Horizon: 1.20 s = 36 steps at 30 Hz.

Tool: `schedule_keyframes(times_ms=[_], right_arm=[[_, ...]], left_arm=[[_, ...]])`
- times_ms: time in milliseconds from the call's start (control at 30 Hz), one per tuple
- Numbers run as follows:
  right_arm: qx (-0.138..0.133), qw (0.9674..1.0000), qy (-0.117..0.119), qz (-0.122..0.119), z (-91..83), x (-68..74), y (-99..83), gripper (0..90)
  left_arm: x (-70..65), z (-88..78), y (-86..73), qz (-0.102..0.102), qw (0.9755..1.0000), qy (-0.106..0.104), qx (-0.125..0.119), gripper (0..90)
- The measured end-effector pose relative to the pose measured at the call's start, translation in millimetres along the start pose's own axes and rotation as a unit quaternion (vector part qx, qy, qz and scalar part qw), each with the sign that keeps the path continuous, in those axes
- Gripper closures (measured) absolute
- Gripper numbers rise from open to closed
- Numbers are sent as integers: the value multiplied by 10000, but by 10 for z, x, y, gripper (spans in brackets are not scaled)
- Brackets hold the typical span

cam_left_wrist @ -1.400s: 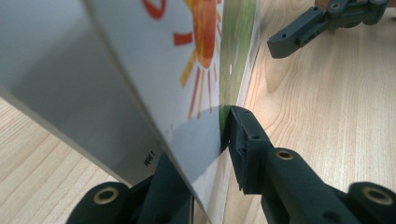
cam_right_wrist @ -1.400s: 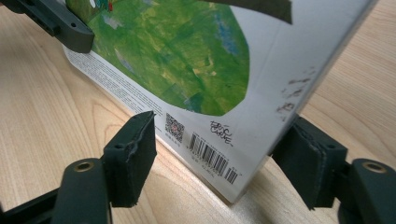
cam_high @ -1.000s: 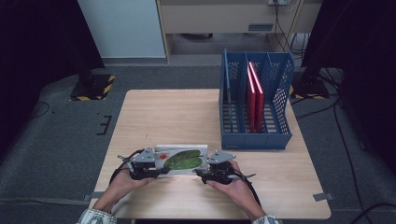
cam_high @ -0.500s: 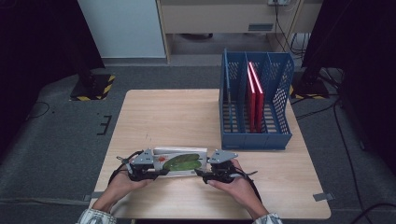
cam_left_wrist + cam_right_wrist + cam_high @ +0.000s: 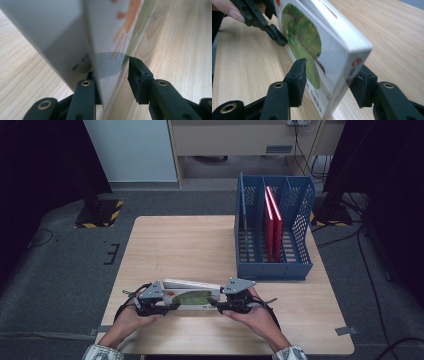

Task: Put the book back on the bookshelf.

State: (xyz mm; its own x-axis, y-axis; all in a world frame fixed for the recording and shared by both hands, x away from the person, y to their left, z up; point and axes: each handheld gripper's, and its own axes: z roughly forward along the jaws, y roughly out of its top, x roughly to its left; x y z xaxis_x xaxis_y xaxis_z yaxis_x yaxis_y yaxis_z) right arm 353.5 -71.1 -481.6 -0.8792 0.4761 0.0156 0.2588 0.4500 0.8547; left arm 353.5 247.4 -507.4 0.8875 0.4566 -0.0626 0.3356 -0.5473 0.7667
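Observation:
A thick white book (image 5: 192,296) with a green oval picture on its cover stands tilted on its long edge near the table's front, cover facing the person. My left gripper (image 5: 167,307) is shut on its left end; in the left gripper view the jaws (image 5: 112,75) clamp the book (image 5: 62,32). My right gripper (image 5: 216,305) takes the right end. Its jaws (image 5: 329,80) have just been closing and now press both faces of the book (image 5: 317,32), near the corner. The left gripper (image 5: 275,35) shows at the far end in the right gripper view.
A blue mesh file holder (image 5: 272,270) stands at the back right of the wooden table (image 5: 190,245), with red books (image 5: 274,220) upright in one slot. The person's hands hold both grippers at the front edge. Dark floor surrounds the table.
The book has tipped up from lying nearly flat to standing more on its long edge. The right gripper's jaws have drawn in on it. Both hands stayed at the same spot.

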Motion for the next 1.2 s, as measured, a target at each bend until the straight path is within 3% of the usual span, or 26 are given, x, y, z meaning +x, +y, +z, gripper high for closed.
schedule_keyframes(times_ms=[533, 700, 900, 1067, 1200], right_arm=[[201, 9982, 407, -400, 131, 34, 305, 496], [299, 9973, 479, -472, 175, 44, 358, 498], [384, 9966, 513, -523, 198, 44, 423, 500], [456, 9959, 547, -559, 215, 44, 470, 516], [488, 9956, 551, -580, 234, 44, 483, 522]], left_arm=[[8, -117, -10, -112, 9997, 122, -184, 646], [25, -184, -46, -264, 9991, 222, -254, 615], [33, -192, -47, -390, 9987, 261, -220, 508], [30, -197, -54, -504, 9980, 355, -138, 361], [43, -251, -81, -642, 9967, 455, -201, 277]])
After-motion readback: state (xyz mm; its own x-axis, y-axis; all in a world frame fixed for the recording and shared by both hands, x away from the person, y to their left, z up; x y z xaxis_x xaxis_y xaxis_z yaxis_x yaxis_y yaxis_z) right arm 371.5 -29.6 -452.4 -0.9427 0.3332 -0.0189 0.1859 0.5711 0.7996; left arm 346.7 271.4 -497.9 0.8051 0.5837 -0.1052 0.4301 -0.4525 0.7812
